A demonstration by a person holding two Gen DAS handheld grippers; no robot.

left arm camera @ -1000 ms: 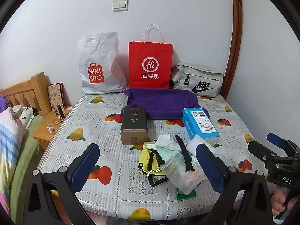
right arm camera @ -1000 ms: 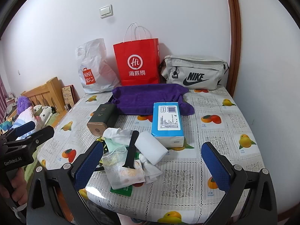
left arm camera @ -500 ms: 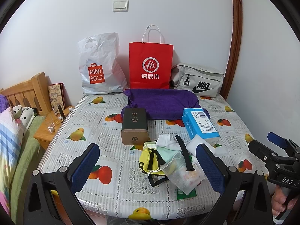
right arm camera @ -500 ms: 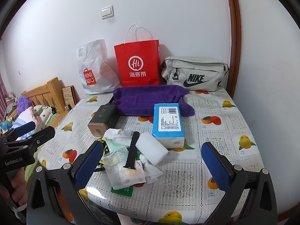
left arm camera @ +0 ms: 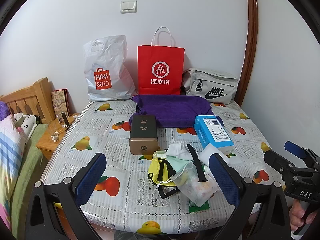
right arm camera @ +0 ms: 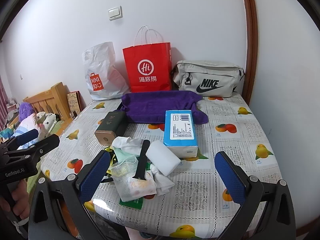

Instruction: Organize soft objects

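Note:
A heap of small soft things lies near the table's front edge: a yellow pouch (left arm camera: 158,170), a clear mesh bag (left arm camera: 195,186), a white cloth (left arm camera: 177,150), a white sponge block (right arm camera: 163,159) and a black strap (right arm camera: 142,161). Behind them lie a folded purple towel (left arm camera: 172,110) and a blue tissue pack (left arm camera: 214,133). My left gripper (left arm camera: 158,174) hovers open in front of the heap, holding nothing. My right gripper (right arm camera: 163,177) is open too, just before the table edge, and also shows at the right of the left wrist view (left arm camera: 284,154).
A dark box with a gold end (left arm camera: 142,134) lies beside the towel. Against the wall stand a white plastic bag (left arm camera: 106,70), a red paper bag (left arm camera: 160,70) and a grey Nike bag (left arm camera: 212,88). A bed and wooden nightstand (left arm camera: 54,138) are left of the table (left arm camera: 84,124).

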